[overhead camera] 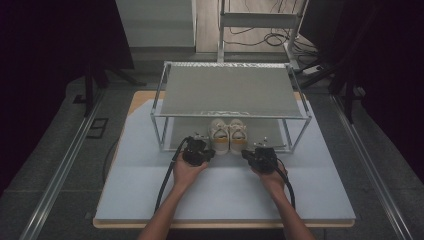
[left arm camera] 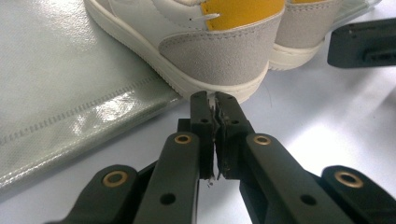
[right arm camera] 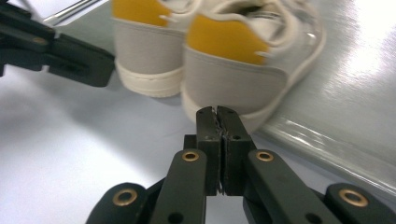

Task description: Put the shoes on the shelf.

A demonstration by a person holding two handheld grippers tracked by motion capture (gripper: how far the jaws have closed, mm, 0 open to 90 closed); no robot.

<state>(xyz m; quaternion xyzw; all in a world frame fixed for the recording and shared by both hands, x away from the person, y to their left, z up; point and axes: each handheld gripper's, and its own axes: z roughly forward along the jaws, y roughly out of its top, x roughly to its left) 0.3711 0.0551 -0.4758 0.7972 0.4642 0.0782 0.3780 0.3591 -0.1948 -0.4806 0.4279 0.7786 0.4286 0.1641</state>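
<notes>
The pair of cream sneakers with yellow heel tabs [overhead camera: 228, 135] stands on the lower shelf of the metal-framed grey fabric rack [overhead camera: 227, 90], heels toward the person, long axis running front to back. The left tool [left arm camera: 212, 98] and the right tool [right arm camera: 216, 112] are both closed, holding nothing, just behind the heels. I judge that a closed tool may push a sneaker deeper or twist it.

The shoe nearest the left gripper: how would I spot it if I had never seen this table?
Find the metal rack on the white table; a pair of pale sneakers sits at the front edge of its lower shelf, heels toward the person. The left shoe of the pair is the one, with a grey heel and a yellow tab, right before the shut left gripper.
</notes>
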